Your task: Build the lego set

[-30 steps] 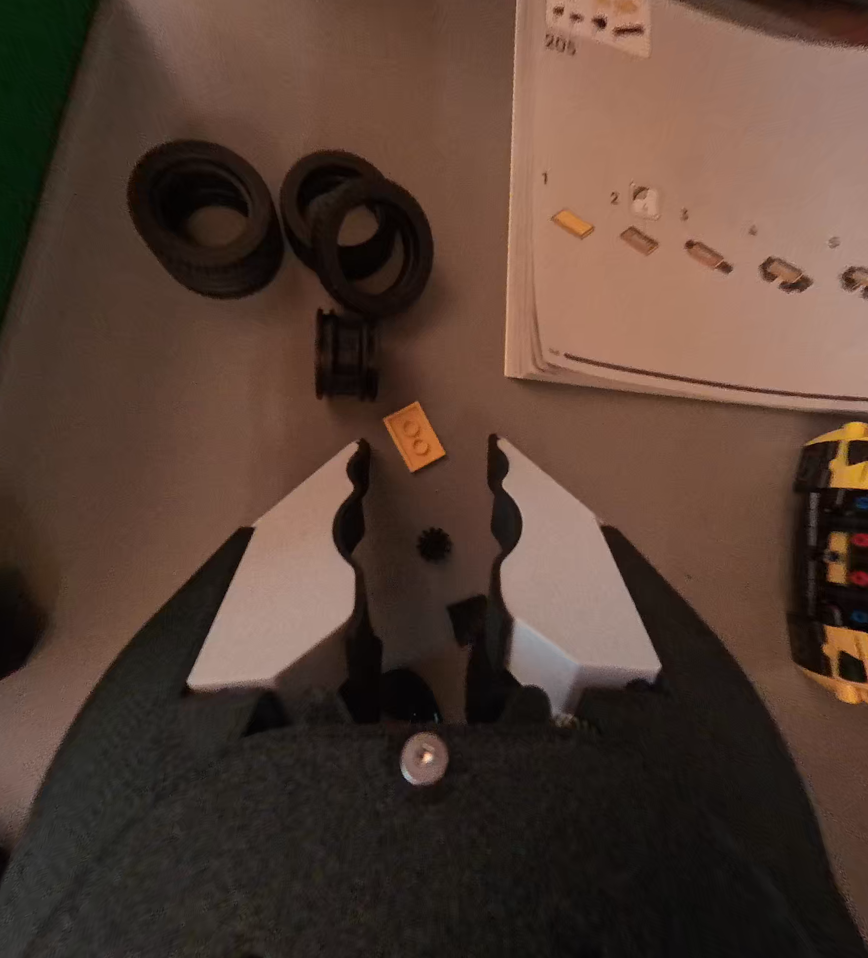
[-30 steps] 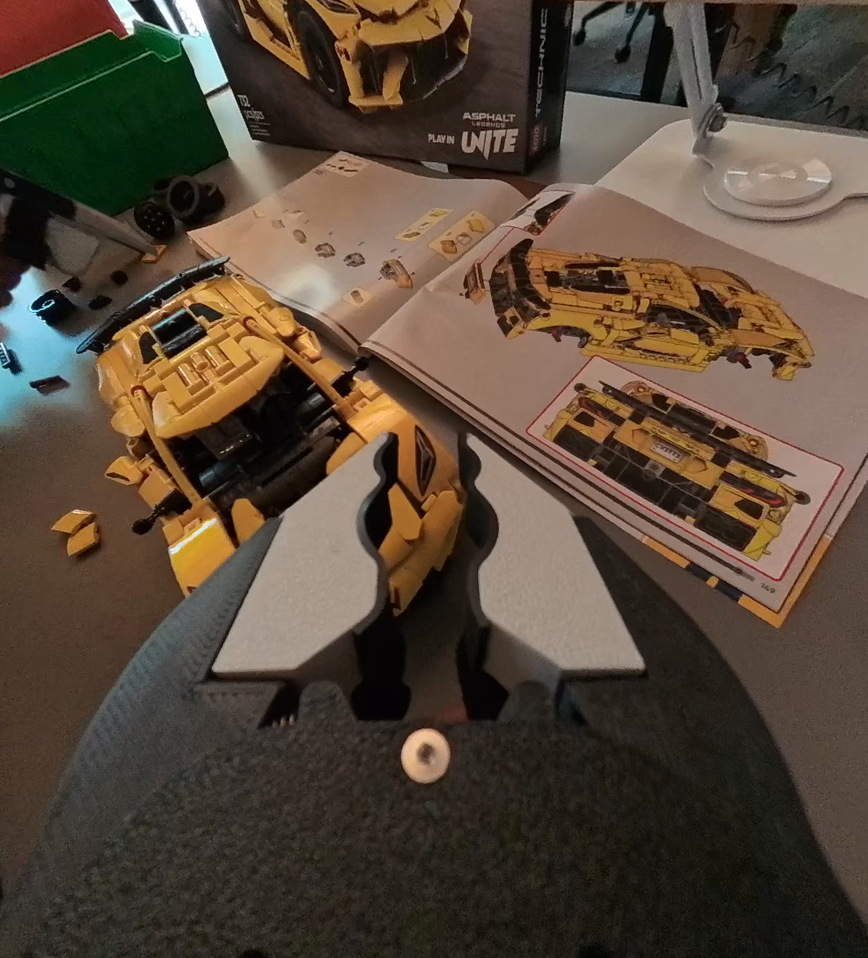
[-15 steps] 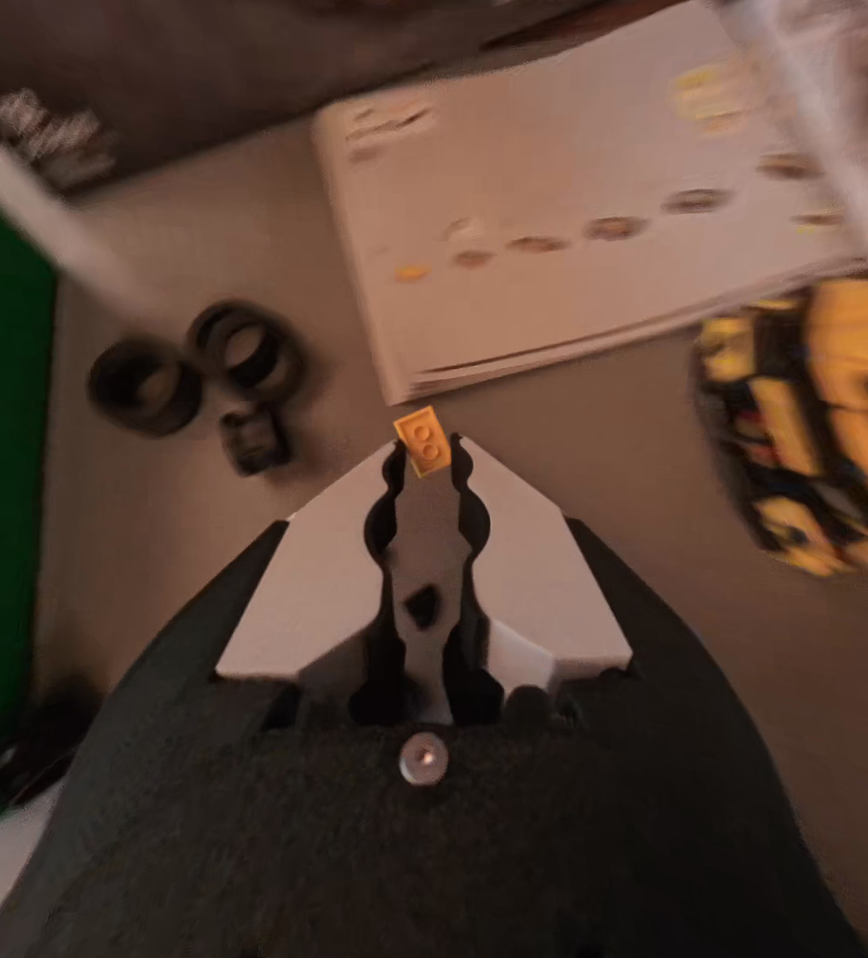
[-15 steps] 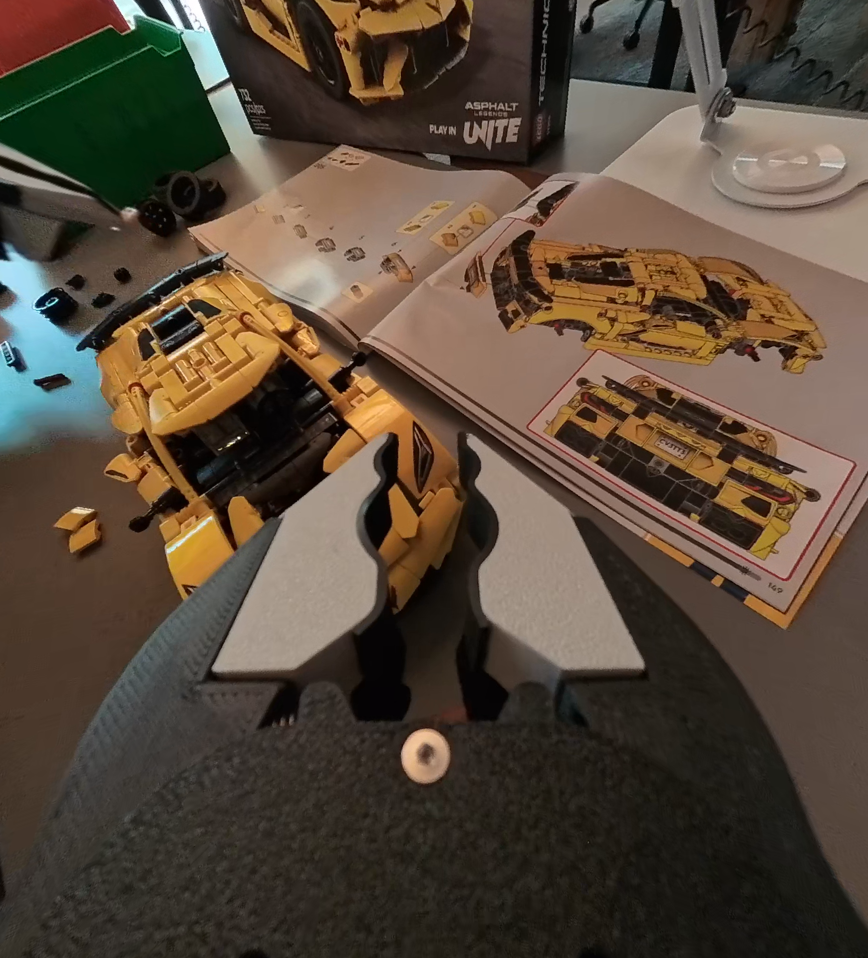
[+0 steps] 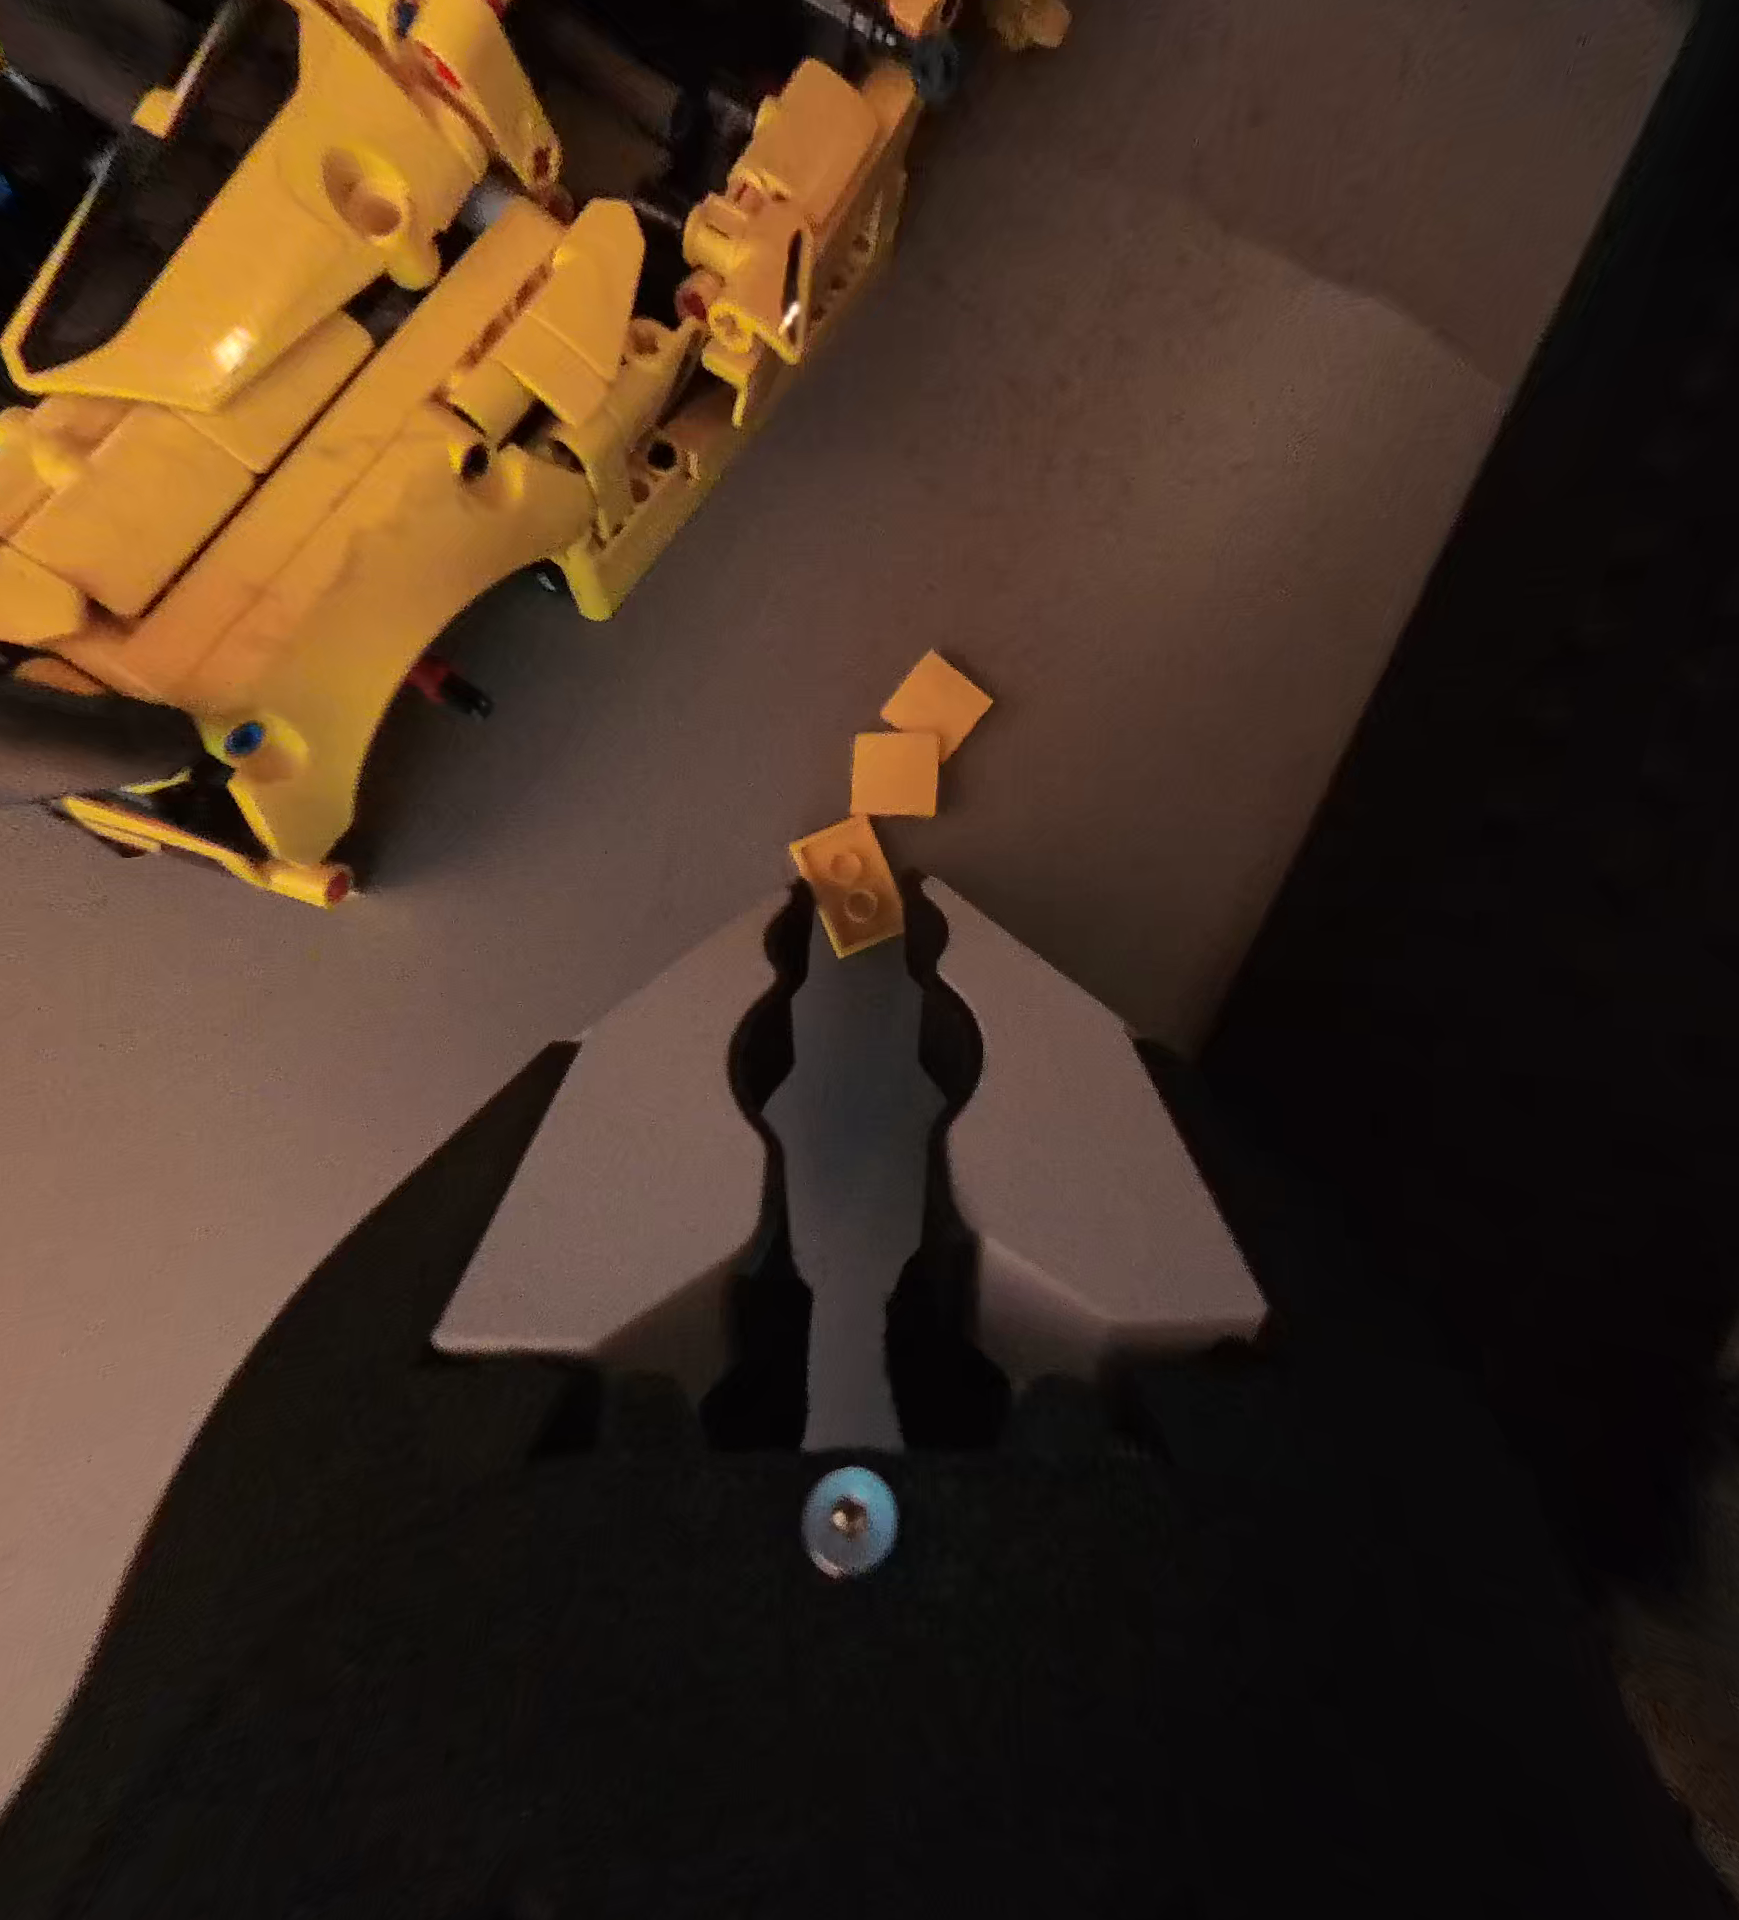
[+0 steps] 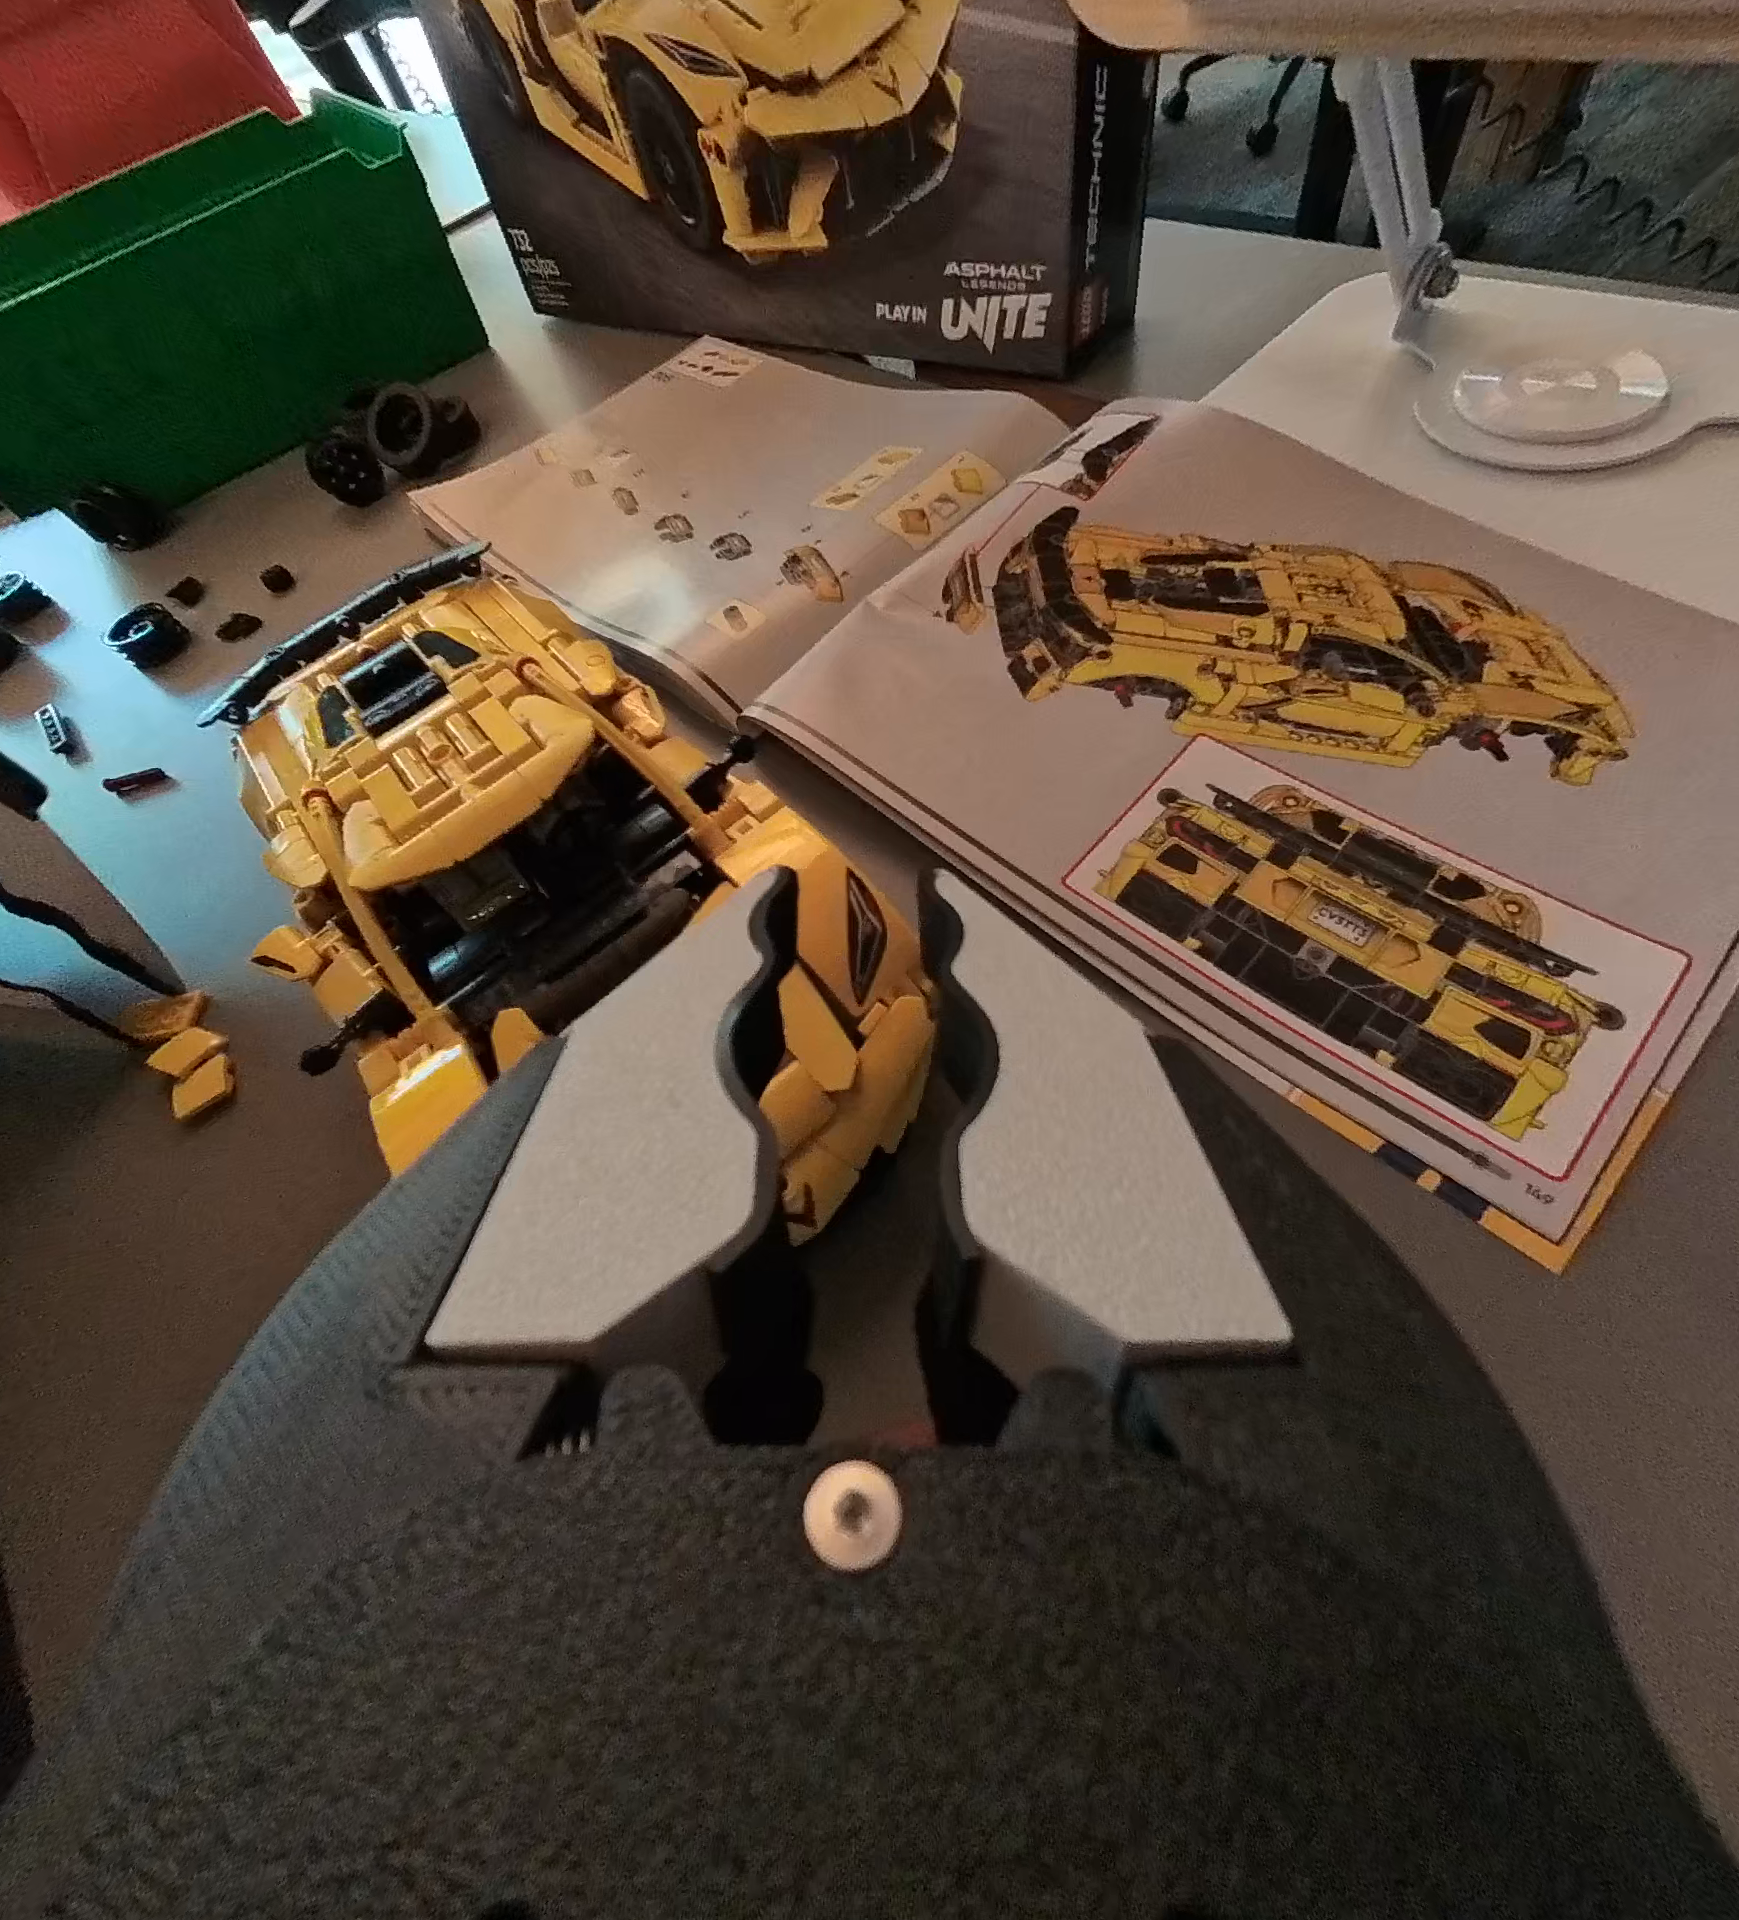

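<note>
- The yellow lego car [image 6: 491, 862] stands on the grey surface [image 6: 1467, 1558], and its body looks largely built: roof, rear wing, side panels and nose are all in place. The middle is open, with dark inner parts showing, and no wheels can be seen on it, so I judge the build well advanced but unfinished.
- The instruction booklet [image 6: 1104, 727] lies open just beside the car, its pages showing a near-complete model, which suggests late steps.
- The tyres and rims [image 6: 397, 436] sit loose near the green bin [image 6: 179, 322], well apart from the car; fitting them appears to be left.
- The right claw [image 6: 849, 904] has its jaws apart around the car's nose; whether they press on it I cannot tell.
- The left claw [image 5: 849, 899] is clamped on a small yellow two-stud plate [image 5: 849, 899], held at the tips just above the surface.
- Two yellow tiles [image 5: 912, 743] lie just beyond that plate, unused, so a small sub-assembly probably comes next.
</note>
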Demonstrator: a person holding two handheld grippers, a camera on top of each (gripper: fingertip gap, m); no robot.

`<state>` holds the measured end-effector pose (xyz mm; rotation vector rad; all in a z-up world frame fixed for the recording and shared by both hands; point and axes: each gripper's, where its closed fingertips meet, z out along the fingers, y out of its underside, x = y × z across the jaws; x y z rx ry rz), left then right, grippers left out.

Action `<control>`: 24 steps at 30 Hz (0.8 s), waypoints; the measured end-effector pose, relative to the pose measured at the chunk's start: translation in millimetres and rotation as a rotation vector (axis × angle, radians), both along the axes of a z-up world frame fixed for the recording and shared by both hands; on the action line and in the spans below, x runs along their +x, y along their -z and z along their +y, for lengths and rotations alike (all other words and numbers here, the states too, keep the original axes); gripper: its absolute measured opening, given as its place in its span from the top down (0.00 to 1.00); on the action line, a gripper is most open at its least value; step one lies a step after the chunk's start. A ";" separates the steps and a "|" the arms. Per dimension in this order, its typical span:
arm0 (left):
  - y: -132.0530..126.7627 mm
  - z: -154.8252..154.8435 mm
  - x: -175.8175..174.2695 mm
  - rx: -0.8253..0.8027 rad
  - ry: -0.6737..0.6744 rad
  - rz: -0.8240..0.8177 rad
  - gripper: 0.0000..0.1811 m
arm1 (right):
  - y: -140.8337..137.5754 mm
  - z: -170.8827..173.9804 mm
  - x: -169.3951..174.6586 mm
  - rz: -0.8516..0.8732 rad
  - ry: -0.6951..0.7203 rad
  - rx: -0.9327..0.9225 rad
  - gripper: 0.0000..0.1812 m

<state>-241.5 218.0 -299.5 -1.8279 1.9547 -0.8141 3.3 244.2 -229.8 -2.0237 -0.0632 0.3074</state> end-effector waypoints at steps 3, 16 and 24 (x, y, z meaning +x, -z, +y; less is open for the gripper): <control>-0.1 -0.1 0.0 0.035 -0.024 -0.006 0.90 | -0.7 0.2 -2.3 0.000 -0.006 0.001 0.87; -29.2 129.7 -134.7 0.097 -0.604 0.002 0.79 | -2.4 0.8 -3.7 0.017 -0.007 0.009 0.88; -2.4 137.4 -181.0 0.053 -0.957 0.059 0.72 | 1.6 2.8 -7.8 0.029 -0.019 -0.002 0.87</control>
